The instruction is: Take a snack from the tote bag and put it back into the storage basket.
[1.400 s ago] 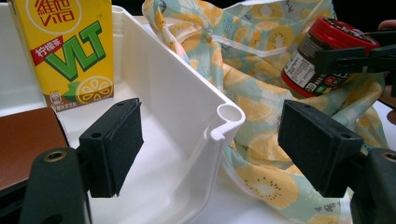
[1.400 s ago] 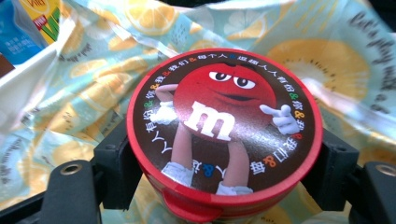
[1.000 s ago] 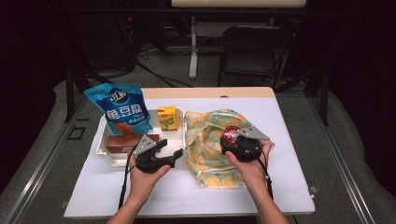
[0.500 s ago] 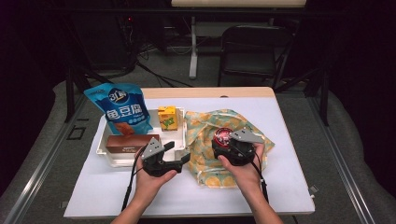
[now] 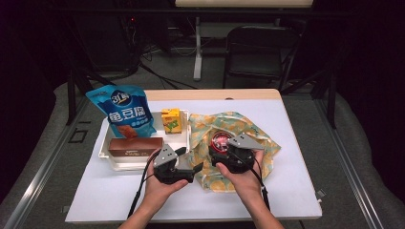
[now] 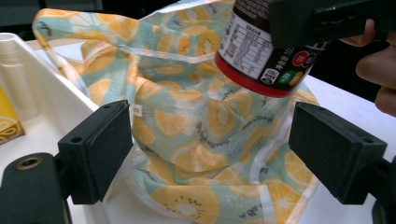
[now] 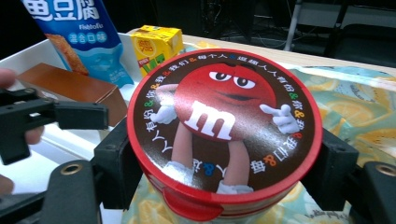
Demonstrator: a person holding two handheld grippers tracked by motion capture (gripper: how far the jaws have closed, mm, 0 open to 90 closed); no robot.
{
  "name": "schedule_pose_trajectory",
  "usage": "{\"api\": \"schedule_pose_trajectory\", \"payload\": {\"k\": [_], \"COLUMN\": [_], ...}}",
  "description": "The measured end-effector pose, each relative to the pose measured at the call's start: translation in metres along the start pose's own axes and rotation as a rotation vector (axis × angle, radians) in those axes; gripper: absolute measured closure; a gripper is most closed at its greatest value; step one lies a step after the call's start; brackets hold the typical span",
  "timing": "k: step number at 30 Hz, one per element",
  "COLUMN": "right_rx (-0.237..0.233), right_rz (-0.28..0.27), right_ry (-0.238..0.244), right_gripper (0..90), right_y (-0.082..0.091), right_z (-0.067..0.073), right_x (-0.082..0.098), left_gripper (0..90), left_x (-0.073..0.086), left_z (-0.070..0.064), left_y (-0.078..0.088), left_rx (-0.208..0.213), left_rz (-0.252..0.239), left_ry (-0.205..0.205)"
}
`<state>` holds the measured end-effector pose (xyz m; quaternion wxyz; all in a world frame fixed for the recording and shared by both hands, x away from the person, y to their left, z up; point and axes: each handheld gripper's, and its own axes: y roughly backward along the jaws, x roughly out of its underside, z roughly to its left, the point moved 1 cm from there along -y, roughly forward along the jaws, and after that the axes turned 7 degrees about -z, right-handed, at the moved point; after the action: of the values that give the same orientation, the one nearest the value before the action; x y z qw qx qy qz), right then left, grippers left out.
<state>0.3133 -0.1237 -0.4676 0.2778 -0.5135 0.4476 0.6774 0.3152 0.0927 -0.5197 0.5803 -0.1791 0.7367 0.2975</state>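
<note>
My right gripper is shut on a round tub with a red rim and a red candy figure on its lid. It holds the tub over a fruit-print cloth bag lying on the white table. My left gripper is at the bag's left edge. Its jaws have just been opening and stand wide. The bag's fabric lies between them untouched, and the tub hangs just beyond, above the bag's mouth.
A white tray left of the bag holds a blue snack pouch, a yellow juice box and a brown box. A dark chair stands behind the table.
The right gripper has carried the tub leftward over the bag. The left gripper has moved right toward the bag's edge, so the two hands are closer together.
</note>
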Motion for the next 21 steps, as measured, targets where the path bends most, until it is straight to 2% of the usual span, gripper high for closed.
{"api": "schedule_pose_trajectory", "payload": {"k": [1, 2, 3, 5, 7, 10, 14, 15, 16, 21], "right_rx": [-0.001, -0.005, -0.010, -0.017, -0.024, -0.038, -0.056, -0.061, -0.066, -0.088], "right_rz": [-0.002, -0.006, -0.001, -0.006, -0.004, -0.007, -0.003, 0.000, 0.008, 0.014], "right_ry": [0.000, -0.005, 0.000, 0.001, 0.004, 0.010, 0.017, 0.019, 0.023, 0.031], "right_gripper": [24.8, 24.8, 24.8, 24.8, 24.8, 24.8, 24.8, 24.8, 24.8, 24.8], "right_y": [0.000, 0.000, 0.001, 0.002, 0.003, 0.004, 0.004, 0.003, 0.004, 0.003], "right_z": [0.001, 0.003, 0.004, 0.006, 0.009, 0.013, 0.019, 0.021, 0.022, 0.030], "right_x": [0.000, 0.000, -0.001, -0.001, -0.002, -0.003, -0.003, -0.003, -0.003, -0.001], "left_gripper": [13.8, 15.4, 15.9, 15.9, 15.8, 15.6, 15.8, 15.8, 15.9, 16.4], "left_x": [0.000, 0.000, 0.000, 0.000, 0.000, 0.001, 0.001, 0.002, 0.002, 0.001], "left_z": [0.000, -0.003, -0.004, -0.007, -0.008, -0.013, -0.015, -0.016, -0.017, -0.018], "left_y": [0.000, 0.000, 0.000, -0.001, -0.002, -0.004, -0.006, -0.007, -0.007, -0.008], "left_rx": [0.023, 0.007, 0.026, 0.015, 0.047, 0.054, 0.095, 0.080, 0.096, 0.112], "left_rz": [0.005, -0.009, -0.009, -0.014, -0.012, -0.014, -0.011, -0.013, -0.013, -0.020], "left_ry": [-0.009, -0.024, -0.030, -0.038, -0.046, -0.065, -0.070, -0.077, -0.078, -0.087]}}
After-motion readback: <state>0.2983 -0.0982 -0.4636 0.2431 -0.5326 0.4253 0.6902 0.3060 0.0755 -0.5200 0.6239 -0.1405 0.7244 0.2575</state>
